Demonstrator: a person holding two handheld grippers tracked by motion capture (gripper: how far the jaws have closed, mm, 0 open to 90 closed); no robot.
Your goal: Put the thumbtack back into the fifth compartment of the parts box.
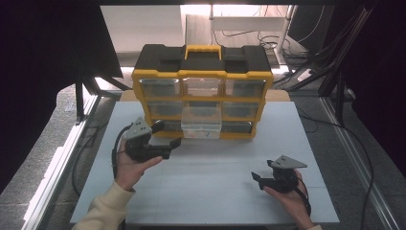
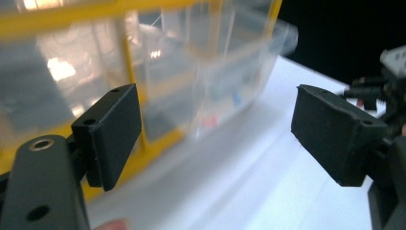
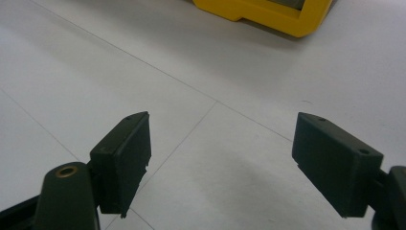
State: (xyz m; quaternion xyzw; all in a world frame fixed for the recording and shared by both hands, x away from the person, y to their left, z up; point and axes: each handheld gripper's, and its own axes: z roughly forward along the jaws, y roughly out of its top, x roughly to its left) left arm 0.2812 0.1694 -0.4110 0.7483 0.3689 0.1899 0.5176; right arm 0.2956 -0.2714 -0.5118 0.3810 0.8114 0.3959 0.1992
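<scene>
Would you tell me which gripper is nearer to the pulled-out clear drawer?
Left. The left gripper sits just beside the clear drawer, on its left; the right gripper hangs well back over the table.

- No lettering, label, brand or number can be read on the yellow-and-black drawer organizer (image 1: pixel 202 91) standing at the far side of the white table (image 1: pixel 210 191).
- Small red and blue specks inside its pulled-out clear drawer (image 2: pixel 225 81), seen from the left gripper view, are too blurred to tell whether they carry print.
</scene>
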